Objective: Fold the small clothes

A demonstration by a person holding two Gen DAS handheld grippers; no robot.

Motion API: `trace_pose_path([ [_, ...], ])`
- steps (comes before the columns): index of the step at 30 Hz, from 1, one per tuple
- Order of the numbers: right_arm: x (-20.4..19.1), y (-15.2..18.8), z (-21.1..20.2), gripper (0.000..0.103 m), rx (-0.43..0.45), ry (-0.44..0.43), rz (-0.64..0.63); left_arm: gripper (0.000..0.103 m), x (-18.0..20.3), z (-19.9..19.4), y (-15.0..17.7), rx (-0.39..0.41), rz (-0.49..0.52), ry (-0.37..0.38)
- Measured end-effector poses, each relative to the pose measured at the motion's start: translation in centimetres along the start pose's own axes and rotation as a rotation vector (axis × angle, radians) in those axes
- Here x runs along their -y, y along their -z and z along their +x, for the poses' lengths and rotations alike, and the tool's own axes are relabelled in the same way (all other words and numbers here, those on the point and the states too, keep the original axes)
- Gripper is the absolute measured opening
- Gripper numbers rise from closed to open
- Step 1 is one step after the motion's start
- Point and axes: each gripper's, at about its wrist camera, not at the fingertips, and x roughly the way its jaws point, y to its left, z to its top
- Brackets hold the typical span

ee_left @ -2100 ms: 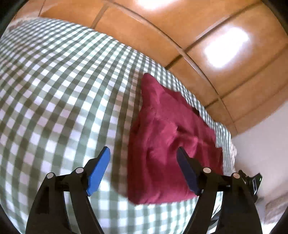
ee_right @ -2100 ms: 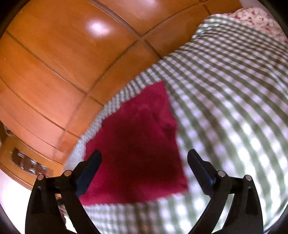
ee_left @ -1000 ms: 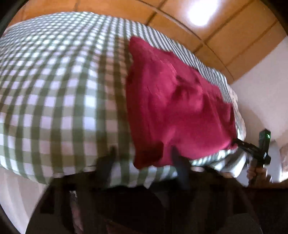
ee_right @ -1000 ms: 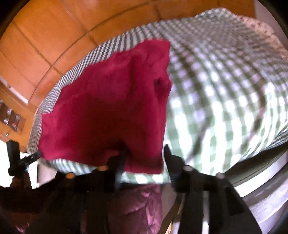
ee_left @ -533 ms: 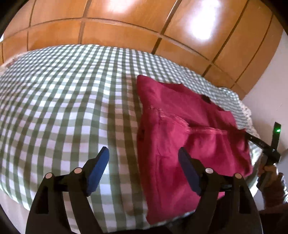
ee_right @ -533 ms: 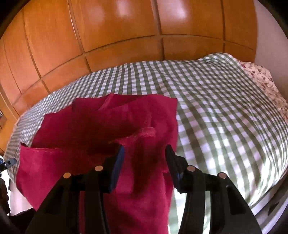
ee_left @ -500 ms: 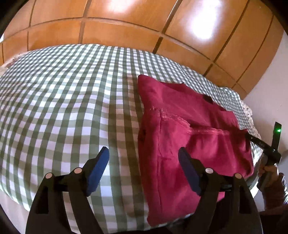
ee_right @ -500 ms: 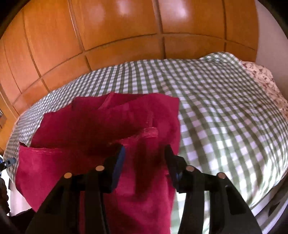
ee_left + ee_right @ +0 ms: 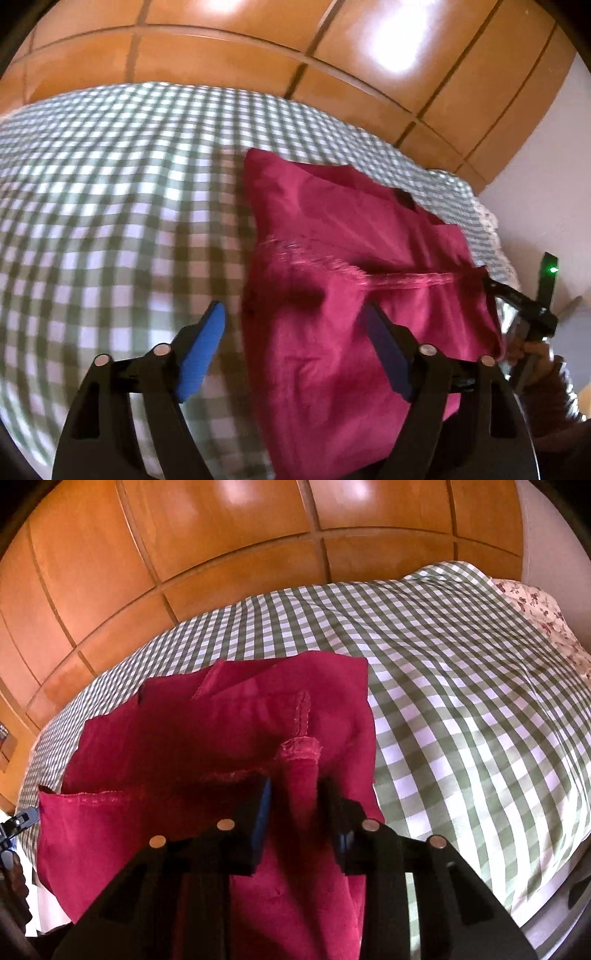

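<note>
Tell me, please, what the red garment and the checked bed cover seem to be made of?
The red garment looks like soft, matte fabric, perhaps velvety cotton: it drapes limply, with stitched hems and no shine. The checked bed cover looks like thin woven cloth, probably cotton: green and white squares, flat finish, fine wrinkles.

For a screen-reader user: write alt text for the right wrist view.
The right gripper pinches a hemmed fold of the crimson garment, its jaws having just been closing. The garment lies on a green-checked bedspread before wooden panels.
</note>
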Motion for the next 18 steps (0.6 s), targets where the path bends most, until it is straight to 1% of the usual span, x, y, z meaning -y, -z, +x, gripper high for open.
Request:
trace_pose_path([
  [1, 0.0, 0.0, -0.1, 0.027, 0.001, 0.001, 0.002, 0.068, 0.2, 0.3, -0.1, -0.001, 0.008, 0.001],
  [2, 0.1, 0.1, -0.1, 0.024, 0.003, 0.003, 0.005, 0.062, 0.4, 0.5, -0.1, -0.003, 0.013, 0.0],
  [3, 0.1, 0.2, -0.4, 0.016, 0.007, 0.011, 0.009, 0.045, 0.4, 0.7, -0.2, -0.009, 0.01, 0.005],
  [4, 0.2, 0.3, -0.8, 0.012, 0.01, 0.015, 0.011, 0.032, 0.3, 0.8, -0.1, -0.011, 0.005, -0.004],
  [5, 0.3, 0.3, -1.1, 0.01, 0.013, 0.016, 0.01, 0.027, 0.2, 0.7, -0.1, -0.003, -0.001, -0.013],
  [6, 0.4, 0.5, -1.7, 0.008, 0.021, 0.015, 0.009, 0.016, 0.1, 0.4, 0.1, 0.008, -0.005, -0.014],
  [7, 0.5, 0.6, -2.3, 0.007, 0.028, 0.014, 0.009, 0.01, 0.0, -0.2, 0.3, 0.026, -0.01, -0.011],
  [10, 1.0, 0.9, -4.5, 0.007, 0.052, -0.013, 0.039, 0.008, 0.1, -2.3, 0.8, 0.077, -0.014, 0.011],
  [13, 1.1, 0.6, -6.3, 0.006, 0.077, -0.043, 0.055, 0.008, 0.3, -3.9, 0.9, 0.109, -0.011, 0.012],
  [15, 1.0, -0.1, -7.1, 0.006, 0.096, -0.065, 0.064, 0.008, 0.3, -4.3, 0.7, 0.119, -0.017, 0.006],
  [18, 0.4, -2.0, -7.7, 0.006, 0.134, -0.084, 0.06, 0.008, 0.8, -4.8, -0.6, 0.152, -0.009, 0.007],
])
